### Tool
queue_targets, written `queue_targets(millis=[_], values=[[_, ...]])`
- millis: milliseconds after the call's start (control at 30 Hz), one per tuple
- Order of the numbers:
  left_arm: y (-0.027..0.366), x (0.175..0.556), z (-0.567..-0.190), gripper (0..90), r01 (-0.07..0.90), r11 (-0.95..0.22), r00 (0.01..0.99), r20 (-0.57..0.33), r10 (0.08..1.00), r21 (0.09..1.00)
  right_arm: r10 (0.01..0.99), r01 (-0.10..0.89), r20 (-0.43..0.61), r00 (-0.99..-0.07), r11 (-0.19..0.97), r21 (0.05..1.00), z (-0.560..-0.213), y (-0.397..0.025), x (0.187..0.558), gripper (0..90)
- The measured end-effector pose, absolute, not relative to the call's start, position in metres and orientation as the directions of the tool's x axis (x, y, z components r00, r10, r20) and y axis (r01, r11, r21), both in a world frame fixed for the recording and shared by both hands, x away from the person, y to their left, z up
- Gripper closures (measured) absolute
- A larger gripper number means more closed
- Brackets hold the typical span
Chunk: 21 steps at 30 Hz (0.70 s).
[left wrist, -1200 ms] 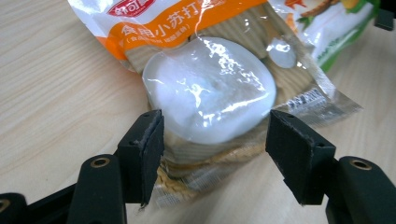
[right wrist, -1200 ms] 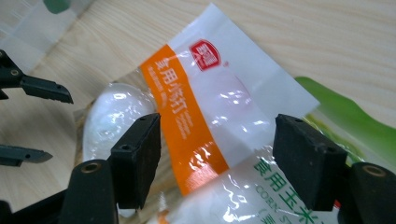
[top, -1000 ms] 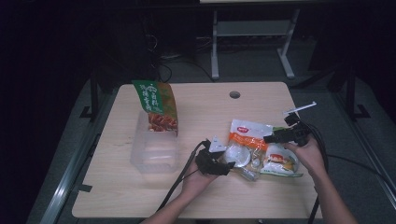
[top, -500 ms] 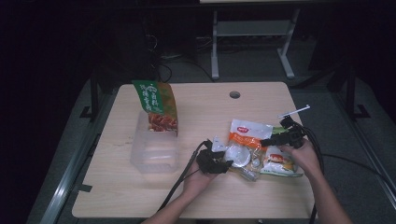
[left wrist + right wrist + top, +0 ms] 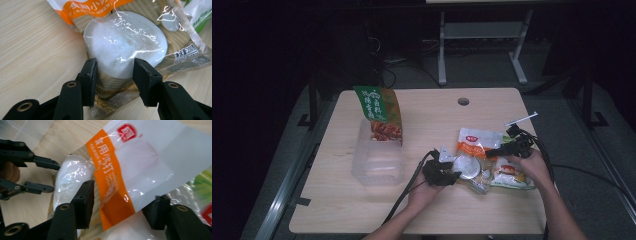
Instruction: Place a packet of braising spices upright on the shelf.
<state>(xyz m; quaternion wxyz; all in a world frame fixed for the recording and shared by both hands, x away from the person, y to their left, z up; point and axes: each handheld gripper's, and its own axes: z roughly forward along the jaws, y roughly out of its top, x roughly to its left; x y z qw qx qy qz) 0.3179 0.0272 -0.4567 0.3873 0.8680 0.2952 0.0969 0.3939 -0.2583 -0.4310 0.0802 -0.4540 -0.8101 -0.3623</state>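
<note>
Both grippers, left [image 5: 115, 82] and right [image 5: 122, 205], gape around the bun bag [image 5: 474, 155] (right jaw half hidden under it).

dark room, wooden table [image 5: 362, 210], white metal frame [image 5: 482, 35]

Clear bin [image 5: 377, 162] stands left; table [image 5: 492, 210] front lies free.

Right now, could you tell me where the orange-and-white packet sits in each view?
High view: orange-and-white packet right of centre, between both grippers.
Left gripper view: upper middle, its white lump between the open jaws.
Right gripper view: centre.
Shared landmark: the orange printed band.
</note>
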Motion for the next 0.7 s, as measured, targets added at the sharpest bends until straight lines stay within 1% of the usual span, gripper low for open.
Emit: queue_targets(millis=[133, 267, 400, 467, 633, 700], values=[[0.027, 0.318, -0.457, 54.3, 0.436, -0.526, 0.807, -0.059, 0.588, 0.73, 0.651, 0.795, 0.476, -0.591, 0.368, 0.483, -0.437, -0.248, 0.396, 53.7], [0.027, 0.318, -0.457, 54.3, 0.433, -0.525, 0.807, -0.056, 0.588, 0.733, 0.632, 0.79, 0.487, -0.604, 0.392, 0.471, -0.44, -0.236, 0.397, 61.0], [0.027, 0.318, -0.457, 54.3, 0.431, -0.527, 0.808, -0.054, 0.587, 0.733, 0.633, 0.793, 0.487, -0.603, 0.406, 0.455, -0.443, -0.23, 0.399, 69.2], [0.027, 0.318, -0.457, 54.4, 0.431, -0.526, 0.808, -0.053, 0.587, 0.733, 0.631, 0.794, 0.491, -0.601, 0.402, 0.455, -0.443, -0.228, 0.399, 74.6], [0.027, 0.317, -0.457, 54.3, 0.43, -0.527, 0.808, -0.052, 0.587, 0.733, 0.628, 0.784, 0.479, -0.613, 0.406, 0.47, -0.439, -0.226, 0.396, 83.2], [0.027, 0.317, -0.457, 52.0, 0.432, -0.527, 0.807, -0.053, 0.589, 0.732, 0.631, 0.782, 0.475, -0.613, 0.402, 0.476, -0.437, -0.225, 0.395, 86.2]])
